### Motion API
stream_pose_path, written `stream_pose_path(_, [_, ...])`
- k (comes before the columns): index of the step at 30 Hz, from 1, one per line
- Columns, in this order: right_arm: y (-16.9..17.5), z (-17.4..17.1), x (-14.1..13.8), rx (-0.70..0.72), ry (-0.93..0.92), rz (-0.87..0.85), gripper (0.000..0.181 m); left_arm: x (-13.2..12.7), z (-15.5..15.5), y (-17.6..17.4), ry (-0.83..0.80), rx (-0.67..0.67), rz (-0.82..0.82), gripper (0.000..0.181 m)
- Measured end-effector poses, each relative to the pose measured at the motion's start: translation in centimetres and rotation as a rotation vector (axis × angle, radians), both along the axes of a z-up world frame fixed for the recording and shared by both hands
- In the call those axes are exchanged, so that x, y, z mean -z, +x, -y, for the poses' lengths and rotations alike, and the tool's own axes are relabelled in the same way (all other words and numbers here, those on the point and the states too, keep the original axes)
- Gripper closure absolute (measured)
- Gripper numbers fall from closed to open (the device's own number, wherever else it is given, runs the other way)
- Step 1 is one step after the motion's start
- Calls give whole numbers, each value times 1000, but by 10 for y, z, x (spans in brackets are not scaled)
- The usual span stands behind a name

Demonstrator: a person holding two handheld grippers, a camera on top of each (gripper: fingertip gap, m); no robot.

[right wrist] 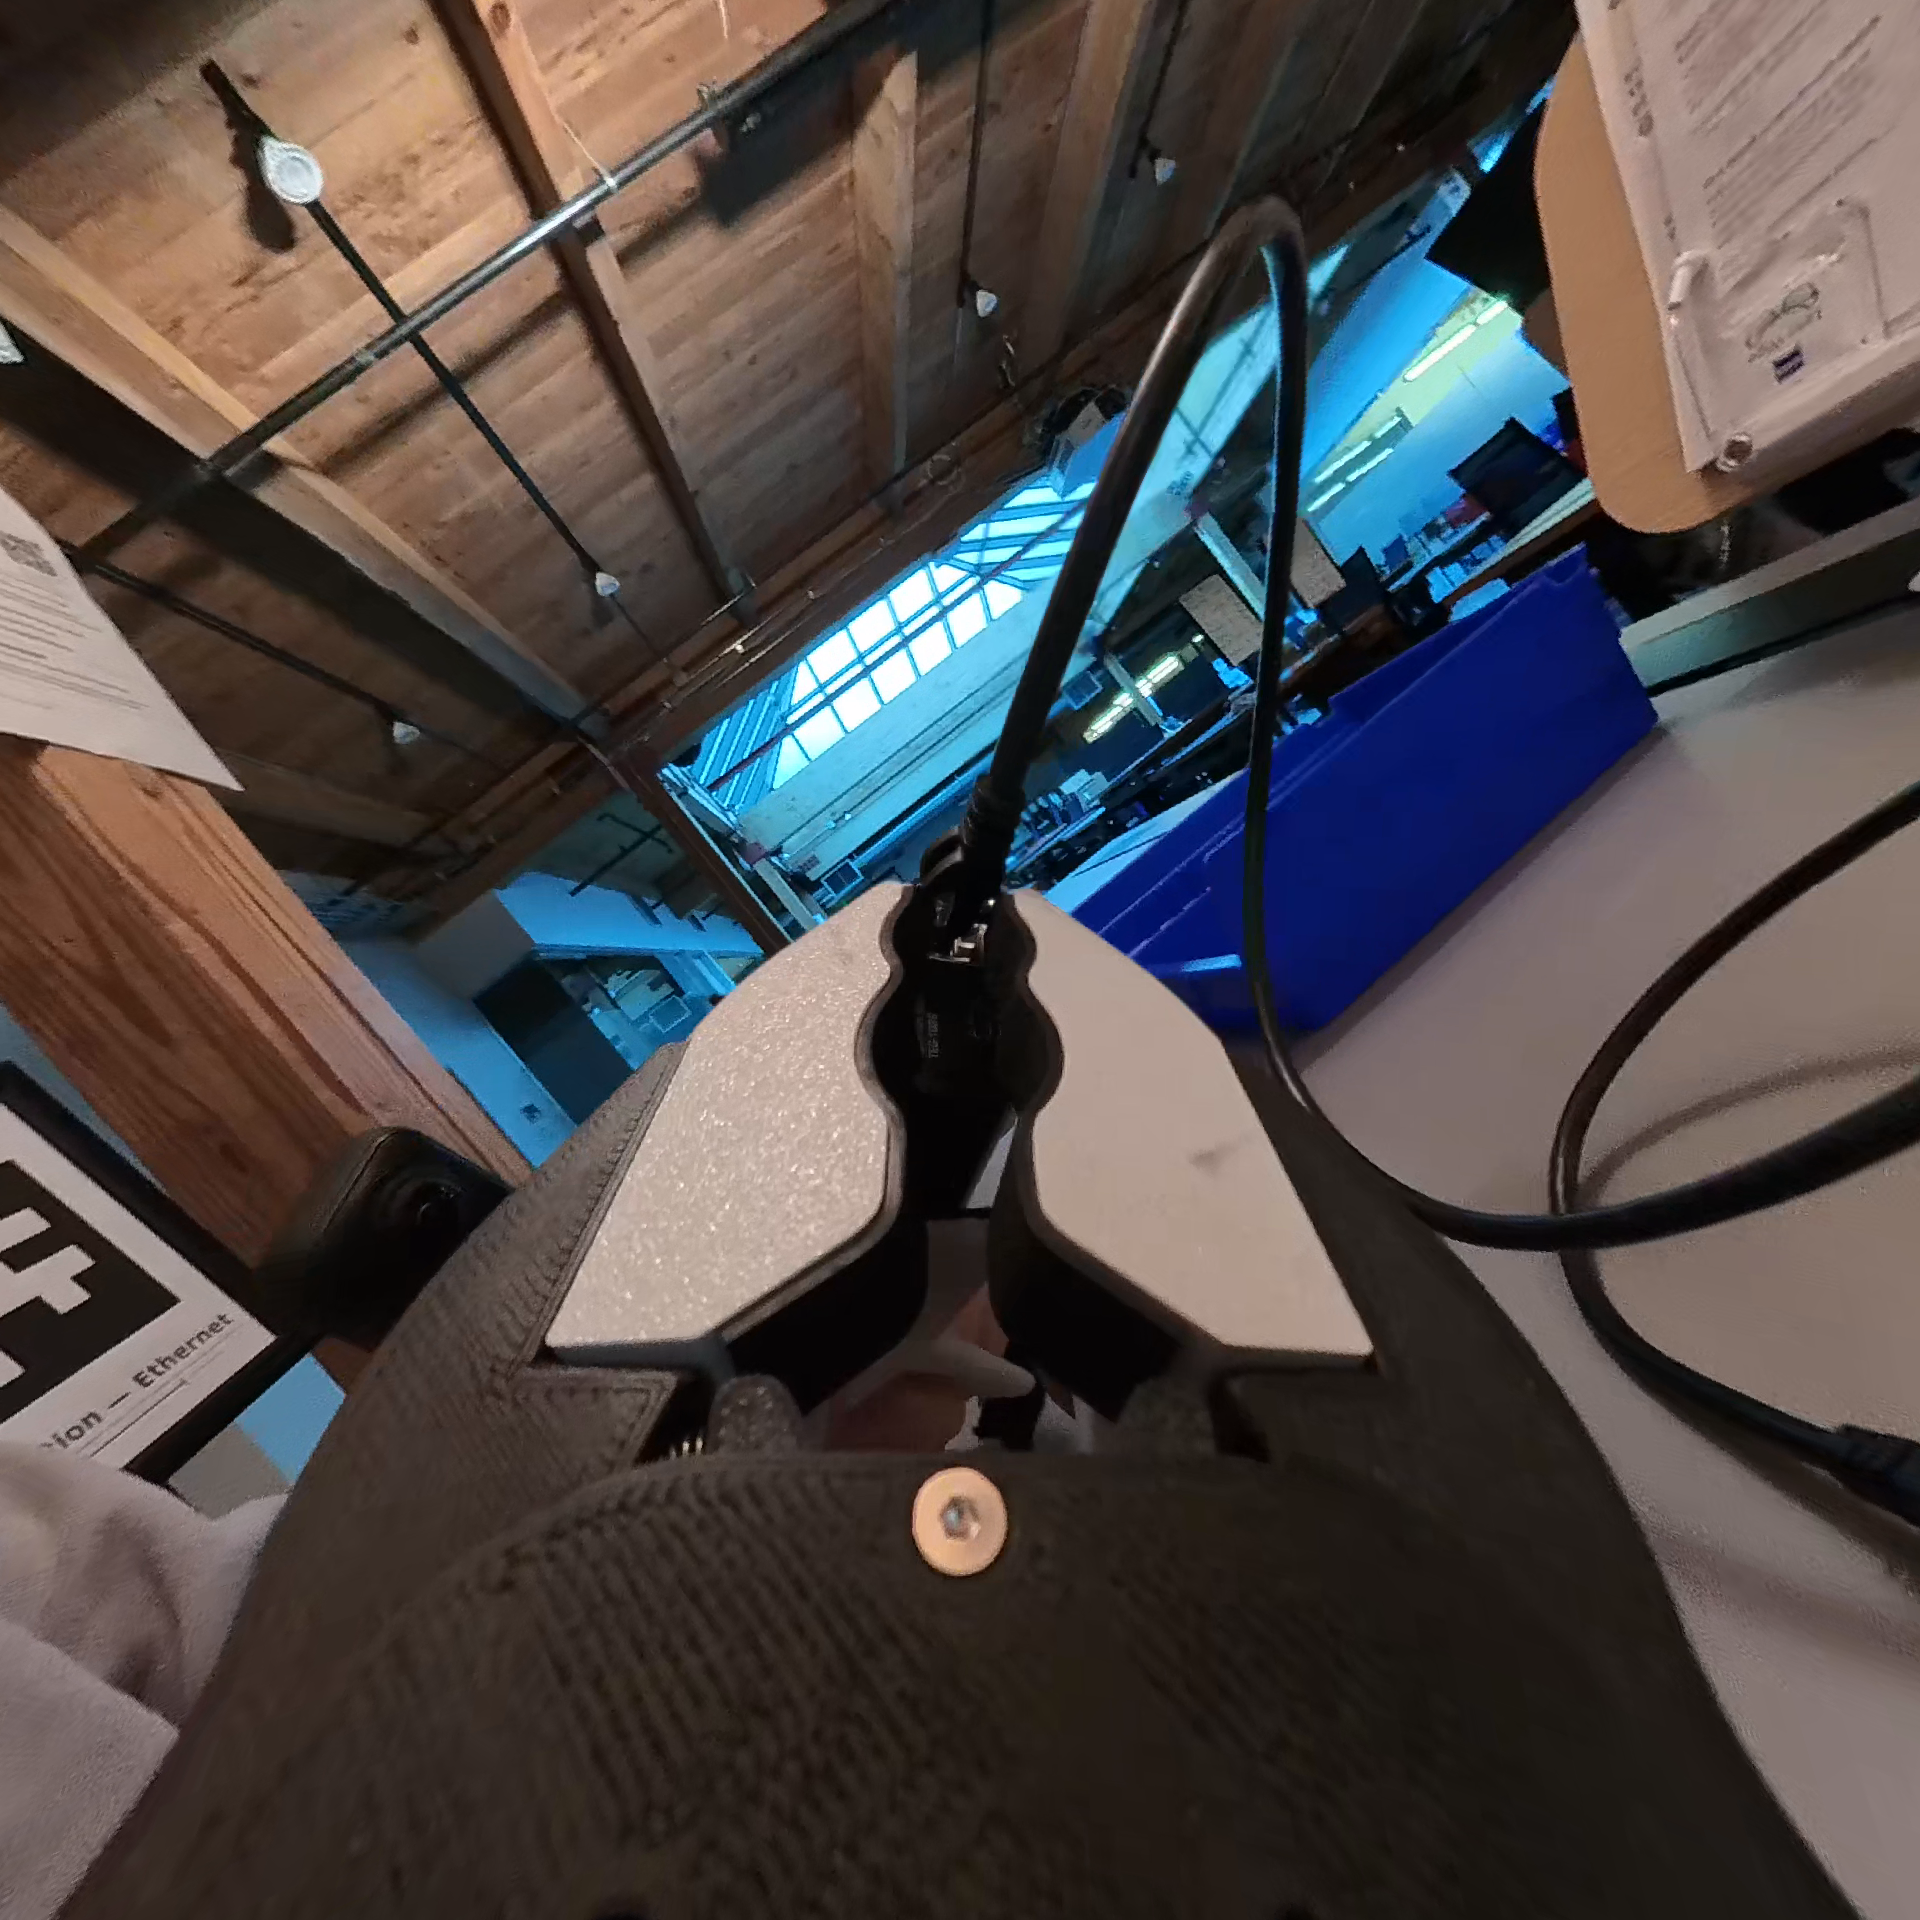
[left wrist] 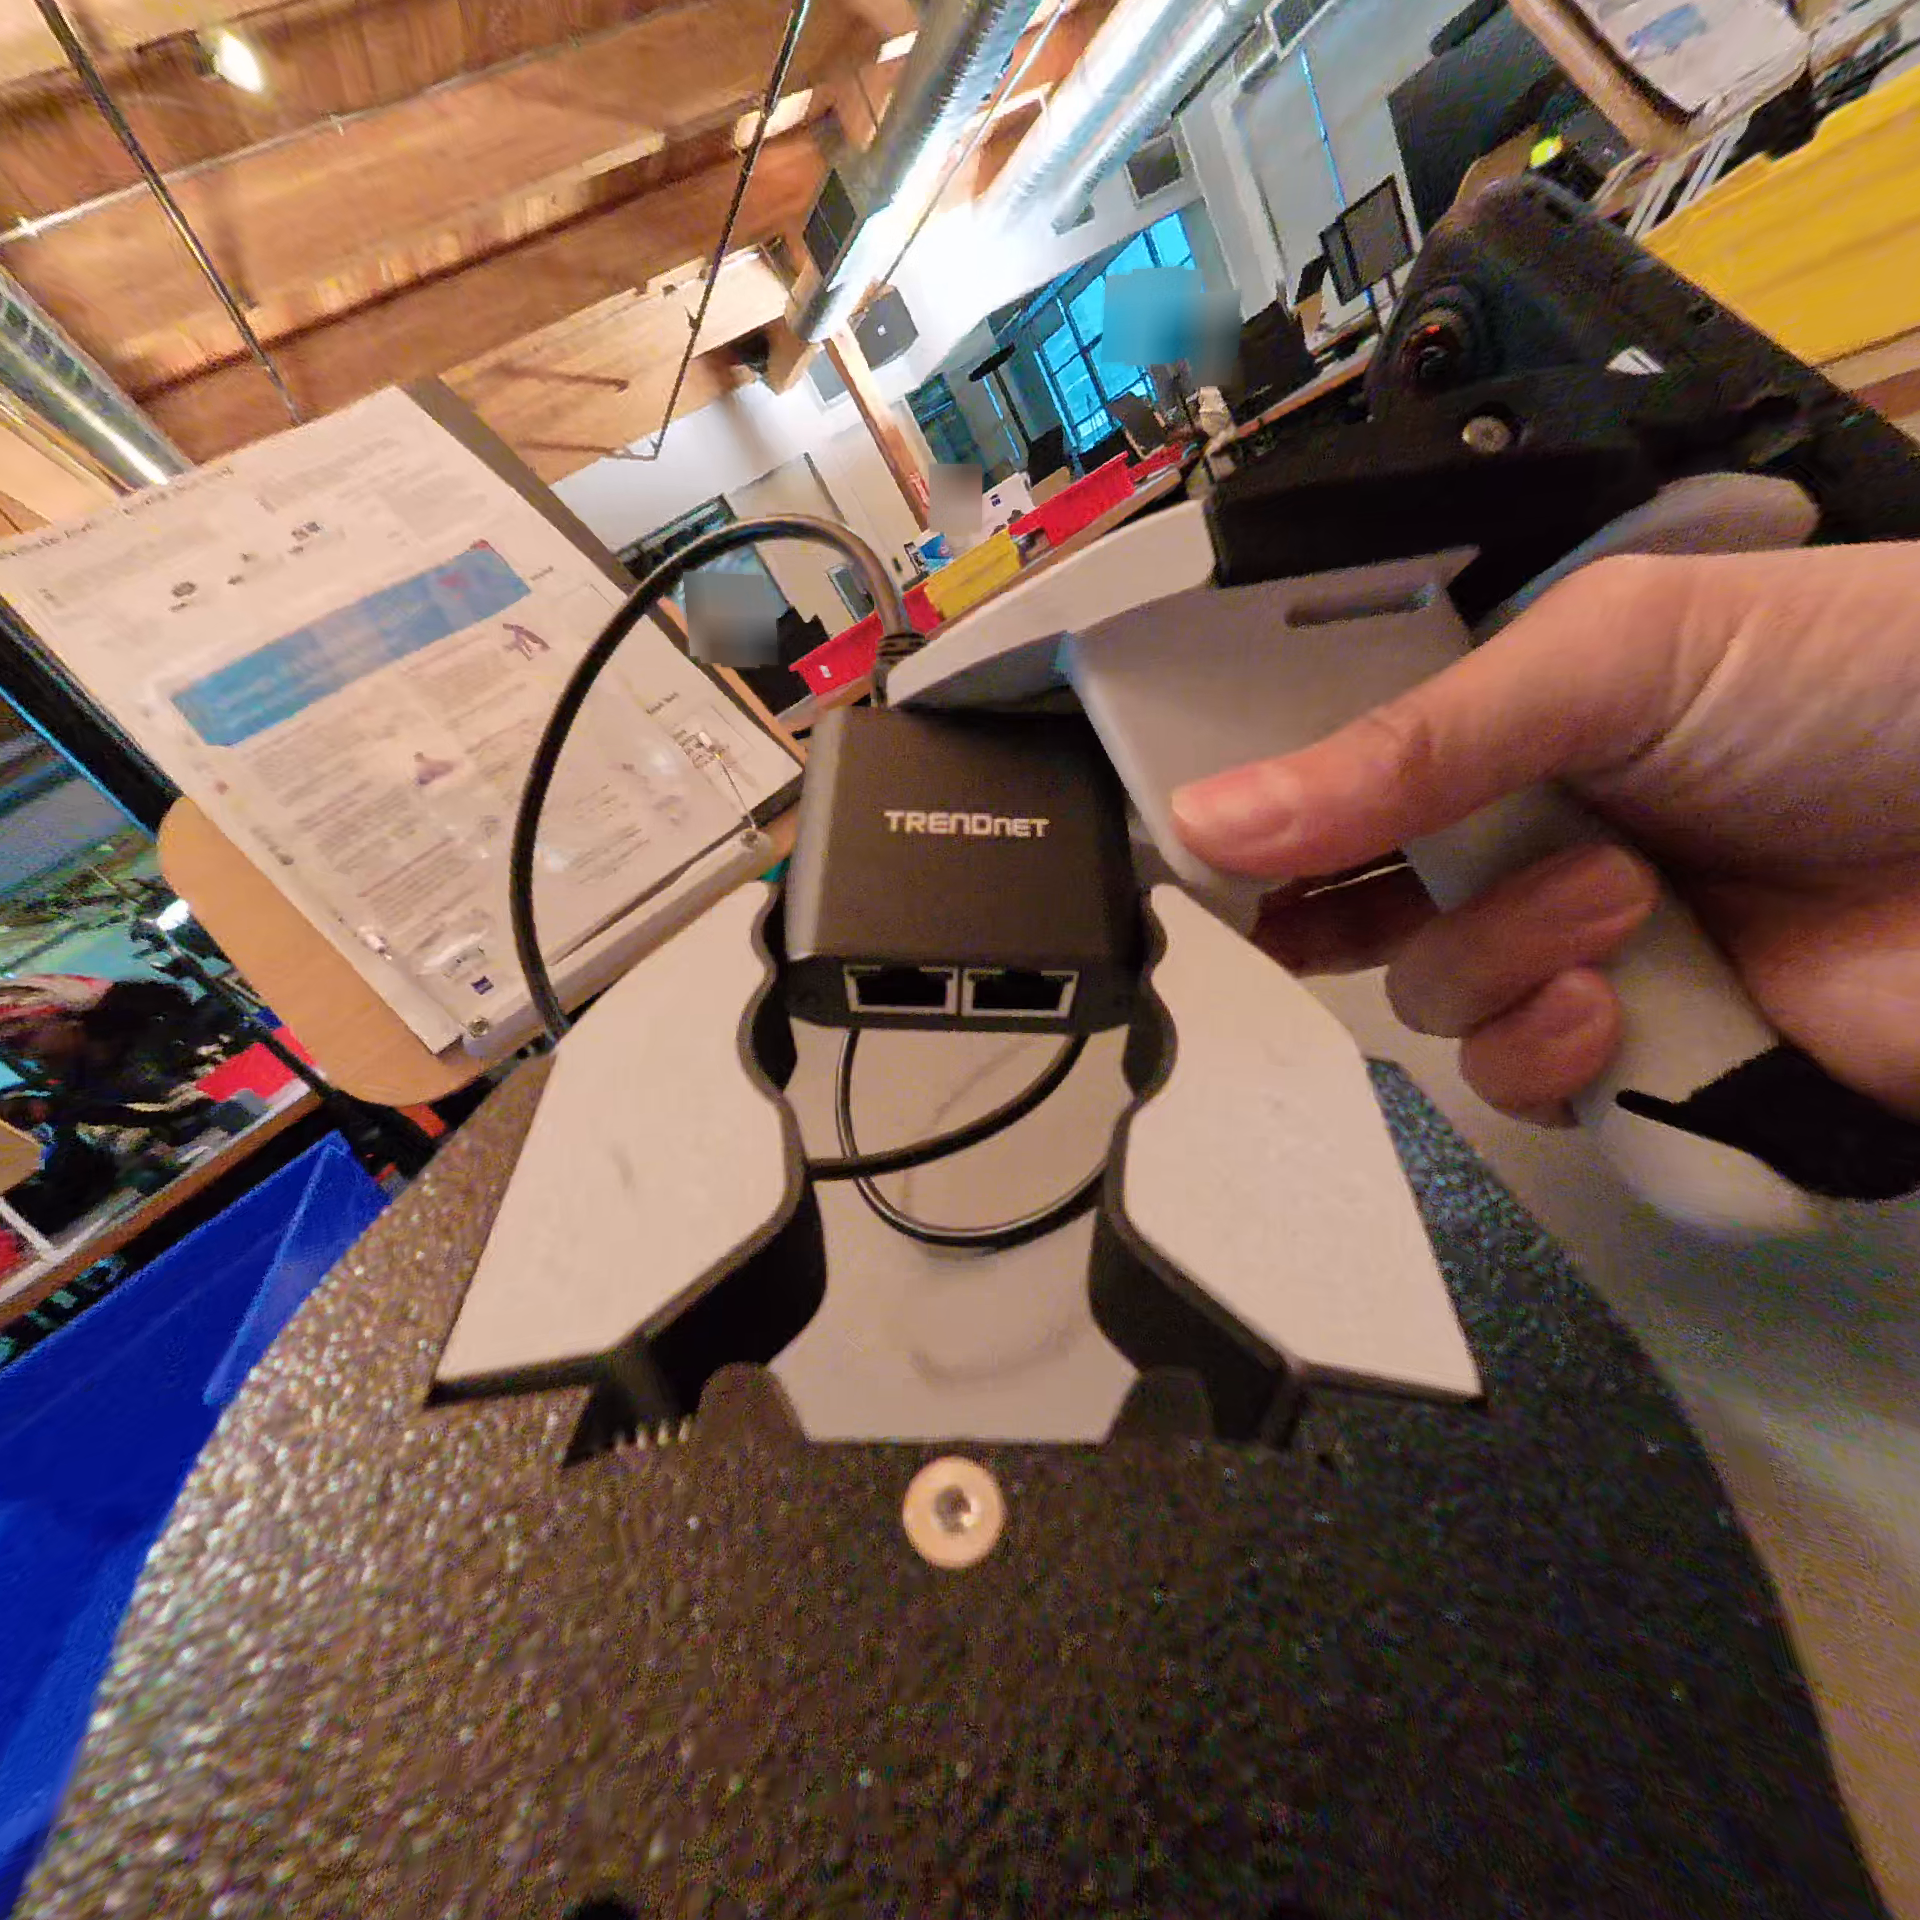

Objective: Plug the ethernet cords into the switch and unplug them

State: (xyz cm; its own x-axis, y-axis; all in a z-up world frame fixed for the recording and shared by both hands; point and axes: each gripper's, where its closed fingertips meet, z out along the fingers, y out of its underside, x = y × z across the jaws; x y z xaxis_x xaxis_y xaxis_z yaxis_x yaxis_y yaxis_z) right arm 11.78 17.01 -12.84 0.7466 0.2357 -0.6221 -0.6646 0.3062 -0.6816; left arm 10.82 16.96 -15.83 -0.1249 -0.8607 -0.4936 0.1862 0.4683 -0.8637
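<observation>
A small black switch (left wrist: 961, 842) sits between the fingers of my left gripper (left wrist: 956, 935), which is closed on its two sides. Its two front ports (left wrist: 961, 992) face the camera and are empty. A thin black ethernet cord (left wrist: 530, 831) arcs out of the switch's far end and loops under it. My right gripper (left wrist: 1299, 665), held by a hand (left wrist: 1610, 779), comes in from the right over that far end. In the right wrist view the right gripper (right wrist: 956, 914) is shut on the switch's thin black end (right wrist: 951, 1023), where the cord (right wrist: 1278, 520) leaves.
A tilted board with a printed sheet (left wrist: 364, 675) stands behind on the left and also shows in the right wrist view (right wrist: 1766, 208). A blue bin (right wrist: 1403, 831) sits on the grey table (right wrist: 1455, 1403). A thicker black cable (right wrist: 1590, 1091) curls on the table at right. The grippers are tip to tip, or close to it.
</observation>
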Motion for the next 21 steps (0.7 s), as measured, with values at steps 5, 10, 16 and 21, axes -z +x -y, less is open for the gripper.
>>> stream_pose_path(5, [-1,-1,-1,-3,-3,10,168,-1,1,-1,-79,52,-16,120])
stream_pose_path(10, [-2,1,-4,-34,47,-27,169,-3,0,-4,-27,80,-24,120])
stream_pose_path(16, [1,4,-10,-71,39,-48,163,-7,1,-8,-44,178,-46,120])
stream_pose_path(21, [-4,-3,-5,-87,17,-122,168,-6,-2,-6,-45,147,-38,120])
